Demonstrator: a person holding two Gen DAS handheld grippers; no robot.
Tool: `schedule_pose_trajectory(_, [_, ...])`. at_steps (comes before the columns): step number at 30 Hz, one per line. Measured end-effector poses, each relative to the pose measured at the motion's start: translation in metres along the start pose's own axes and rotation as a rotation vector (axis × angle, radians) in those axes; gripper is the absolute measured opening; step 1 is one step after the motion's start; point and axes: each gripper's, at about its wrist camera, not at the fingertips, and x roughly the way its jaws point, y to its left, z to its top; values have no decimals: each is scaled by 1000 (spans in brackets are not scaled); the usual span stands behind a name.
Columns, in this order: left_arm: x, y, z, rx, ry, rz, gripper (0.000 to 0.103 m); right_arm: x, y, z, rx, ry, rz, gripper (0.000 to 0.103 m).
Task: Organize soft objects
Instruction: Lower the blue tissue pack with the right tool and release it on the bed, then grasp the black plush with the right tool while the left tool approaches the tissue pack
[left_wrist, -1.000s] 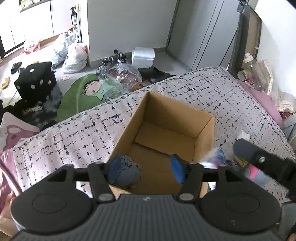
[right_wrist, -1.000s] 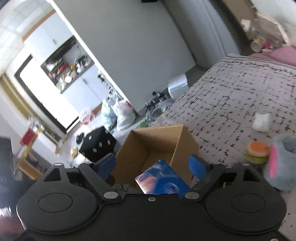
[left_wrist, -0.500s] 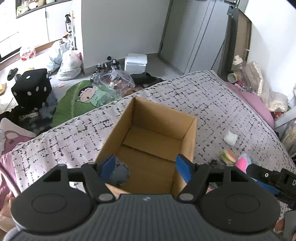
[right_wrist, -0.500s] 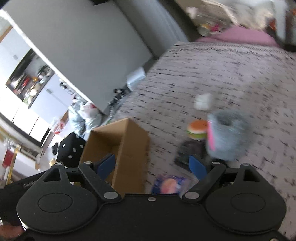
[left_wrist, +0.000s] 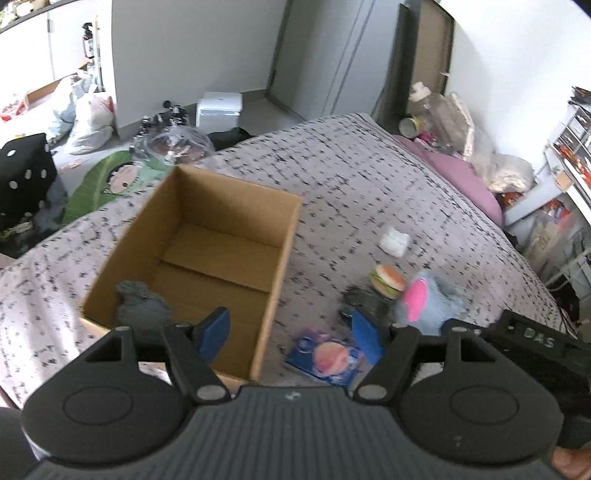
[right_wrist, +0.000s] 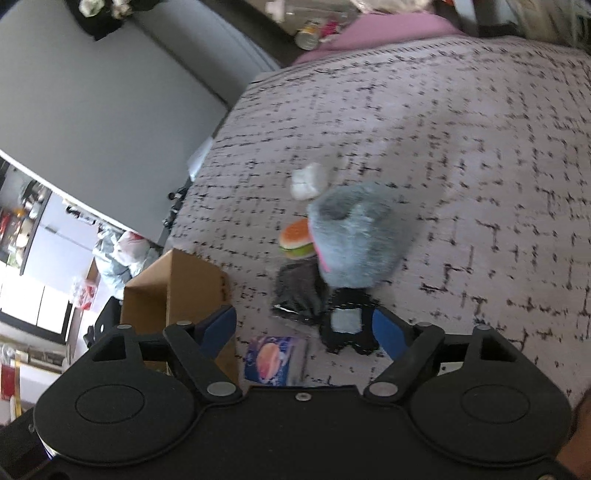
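Note:
An open cardboard box (left_wrist: 288, 236) stands on the patterned bed; a dark grey fuzzy toy (left_wrist: 142, 304) lies in its near left corner. Right of the box lie a blue packet (left_wrist: 325, 360), a burger toy (left_wrist: 388, 280), a grey-and-pink plush (left_wrist: 428, 299), a small white toy (left_wrist: 395, 240) and a dark pouch (left_wrist: 364, 299). My left gripper (left_wrist: 290, 332) is open and empty above the box's right edge. My right gripper (right_wrist: 304, 330) is open and empty, above the blue packet (right_wrist: 273, 360), with the plush (right_wrist: 354, 236), burger (right_wrist: 295, 238), dark pouch (right_wrist: 299, 295) and a black-and-white piece (right_wrist: 347, 326) ahead.
The box (right_wrist: 173, 288) is at the left in the right wrist view. A purple pillow (left_wrist: 461, 173) and bottles lie at the bed's far right. The floor beyond holds bags (left_wrist: 88, 122), a black dice cushion (left_wrist: 26, 173) and a green leaf mat (left_wrist: 107, 177).
My left gripper opened and let the grey fuzzy toy drop into the box, then shifted right. My right gripper let go of the blue packet beside the box and swung right toward the plush.

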Motion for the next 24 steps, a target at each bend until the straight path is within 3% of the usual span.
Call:
schedule_pose_trajectory(11, [30,-35,-11,14,64,-65,70,14,-23,1,115,21,-47,71])
schedule_pose_trajectory(24, [80,-46,-28,-10,136,-28,68,33,-39,4,171,53,-61,57])
